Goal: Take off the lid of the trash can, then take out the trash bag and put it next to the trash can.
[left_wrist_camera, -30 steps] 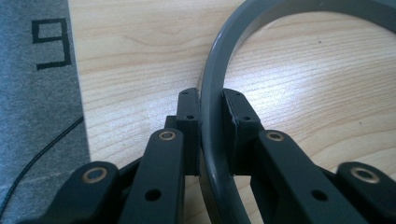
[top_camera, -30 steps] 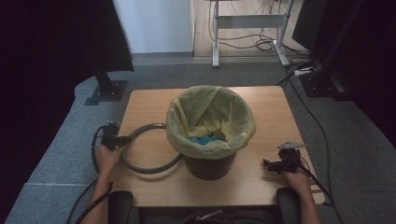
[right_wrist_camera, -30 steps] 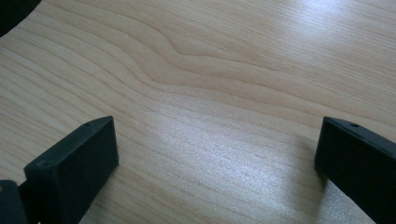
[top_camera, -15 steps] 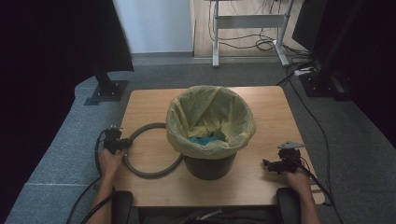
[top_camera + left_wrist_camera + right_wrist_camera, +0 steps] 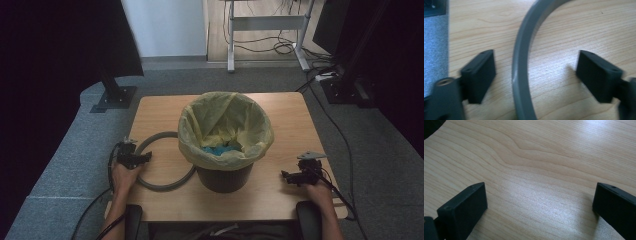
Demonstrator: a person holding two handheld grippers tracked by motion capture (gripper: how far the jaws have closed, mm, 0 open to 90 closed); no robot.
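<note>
On the table (image 5: 165, 107), left of the bin (image 5: 225, 170): grey ring (image 5: 165, 186), lying flat, its right arc touching or tucked behind the bin's base. Over the ring's left arc: left gripper (image 5: 145, 158), jaws spread wide, one either side of the band (image 5: 521, 75), neither touching it. Near the right front corner: right gripper (image 5: 285, 176), jaws likewise spread, only bare wood (image 5: 536, 170) between them. Inside the bin: yellow liner (image 5: 200, 145) folded over the rim, something blue (image 5: 220, 150) at the bottom.
</note>
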